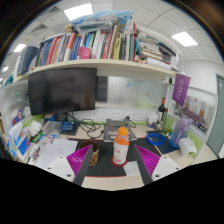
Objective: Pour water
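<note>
Gripper view shows us the bottle [121, 146] standing upright on the desk [110, 182], between and just ahead of the open fingers [82, 158], so we should advance straight, centre it, then close gently.

A bottle [121, 146] stood upright on the desk [110, 180], between the two fingers [82, 158] of the gripper [114, 160], with a gap at either side. Behind the bottle cables [92, 128] lay across the desk. To the left and further back a monitor [62, 90] stood against the wall. Above it ran a shelf [100, 66] packed with books [85, 45]. On the desk's left end lay papers [55, 150], and on its right end some boxes [185, 140].
</note>
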